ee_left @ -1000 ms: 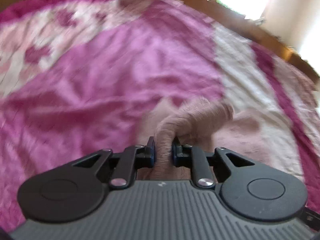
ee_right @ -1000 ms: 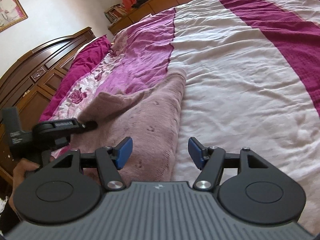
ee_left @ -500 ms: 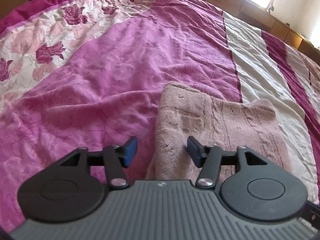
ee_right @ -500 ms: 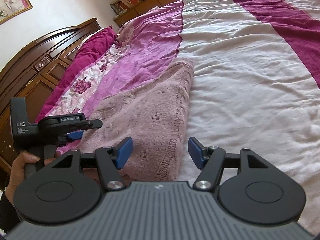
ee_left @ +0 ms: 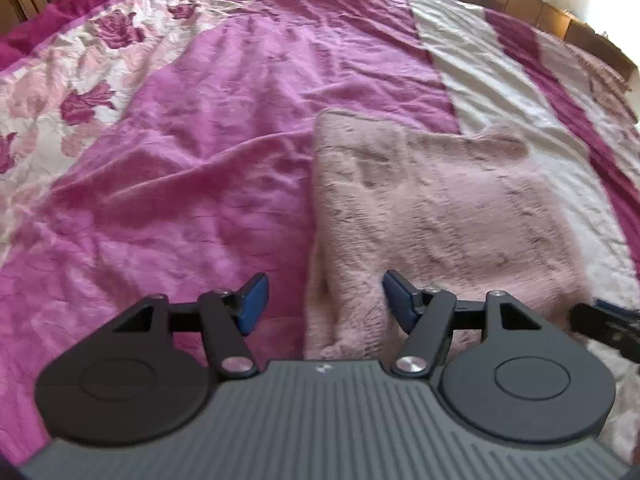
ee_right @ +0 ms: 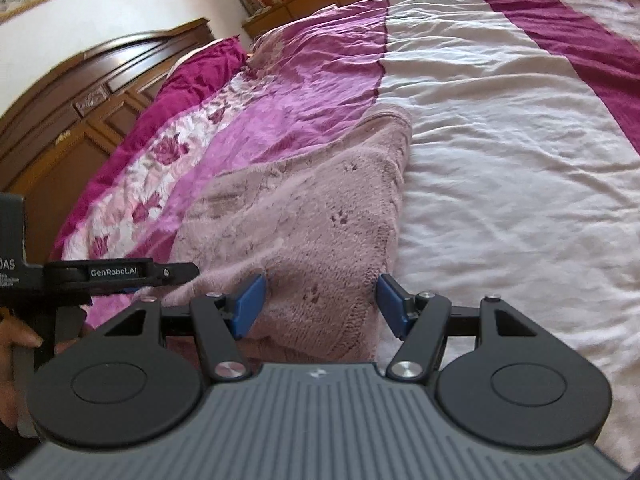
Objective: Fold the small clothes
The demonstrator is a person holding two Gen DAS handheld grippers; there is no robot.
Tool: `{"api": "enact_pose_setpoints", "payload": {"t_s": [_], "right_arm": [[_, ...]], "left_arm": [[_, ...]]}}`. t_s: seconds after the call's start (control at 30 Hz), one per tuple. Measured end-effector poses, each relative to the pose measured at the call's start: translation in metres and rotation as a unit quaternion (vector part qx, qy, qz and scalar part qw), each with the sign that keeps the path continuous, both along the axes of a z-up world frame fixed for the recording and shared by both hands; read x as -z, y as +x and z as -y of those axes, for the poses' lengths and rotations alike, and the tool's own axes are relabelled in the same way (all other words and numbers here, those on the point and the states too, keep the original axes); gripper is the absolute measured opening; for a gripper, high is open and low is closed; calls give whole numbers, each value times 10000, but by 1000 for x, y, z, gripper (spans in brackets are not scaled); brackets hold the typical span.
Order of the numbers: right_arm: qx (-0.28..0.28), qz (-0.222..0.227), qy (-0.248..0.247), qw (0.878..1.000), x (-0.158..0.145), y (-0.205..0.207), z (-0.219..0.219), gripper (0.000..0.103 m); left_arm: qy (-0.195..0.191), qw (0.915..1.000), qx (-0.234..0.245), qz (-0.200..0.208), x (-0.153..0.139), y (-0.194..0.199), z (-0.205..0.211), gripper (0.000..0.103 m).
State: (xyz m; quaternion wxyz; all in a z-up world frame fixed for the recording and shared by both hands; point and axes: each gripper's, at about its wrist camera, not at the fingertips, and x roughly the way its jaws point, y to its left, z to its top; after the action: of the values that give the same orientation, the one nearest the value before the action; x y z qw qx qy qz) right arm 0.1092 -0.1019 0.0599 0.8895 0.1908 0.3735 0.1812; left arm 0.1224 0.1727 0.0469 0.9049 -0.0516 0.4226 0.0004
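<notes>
A fuzzy dusty-pink knit garment (ee_left: pixel 432 208) lies folded flat on the bedspread (ee_left: pixel 192 168). My left gripper (ee_left: pixel 324 296) hovers over its near left edge; its jaws are opening, with that edge below the gap and no pad touching it. In the right wrist view the same garment (ee_right: pixel 312 216) stretches away from my right gripper (ee_right: pixel 320 300), which stands open above the near right edge, its pads off the cloth. The left gripper (ee_right: pixel 176 272) shows there from the side at the left, held by a person's hand (ee_right: pixel 20 340). A finger of the right gripper (ee_left: pixel 600 316) pokes in at the right.
The bedspread (ee_right: pixel 500 140) has magenta, floral and cream bands and is wrinkled. A dark wooden headboard (ee_right: pixel 80 92) stands at the left, low wooden cabinets (ee_right: pixel 320 0) beyond the bed. A wooden bed edge (ee_left: pixel 540 12) runs along the far side.
My left gripper let go of the bunched pink fabric and its jaws spread wide; the garment now lies flat. Both grippers shifted a little along the garment's near edge.
</notes>
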Motion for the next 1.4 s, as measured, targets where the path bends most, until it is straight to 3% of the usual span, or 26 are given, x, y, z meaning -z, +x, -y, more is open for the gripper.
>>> {"api": "enact_pose_setpoints", "payload": {"t_s": [0.27,0.5,0.87,1.23,1.27,1.33,1.37,1.4], "right_arm": [[-122,-76,119,9998,1,2,2,78],[256,-103,431,9987,1,10,17,84],[478,-742,1219,9886,27,46,40,88],[148,-1233,2030,9713,54,83,30,88],[162,-1268,2052,9703,55,86,28,87],[163,-1285,1975,9717,55,91,25,74],[183,-1294,1869,9736,53,93,24,61],[180,-1300,1825,9744,51,95,23,57]], "left_arm": [[-62,9998,-181,-63,0,1,-9,69],[-512,9985,-150,-75,-6,2,-9,67],[-969,9948,-207,-217,4,13,-11,69],[-1912,9796,-476,-389,22,25,-27,67],[-2026,9772,-486,-405,24,26,-28,67],[-2294,9715,-413,-440,25,27,-29,43],[-2410,9686,-400,-454,25,28,-30,39],[-2450,9677,-384,-445,24,28,-30,34]]}}
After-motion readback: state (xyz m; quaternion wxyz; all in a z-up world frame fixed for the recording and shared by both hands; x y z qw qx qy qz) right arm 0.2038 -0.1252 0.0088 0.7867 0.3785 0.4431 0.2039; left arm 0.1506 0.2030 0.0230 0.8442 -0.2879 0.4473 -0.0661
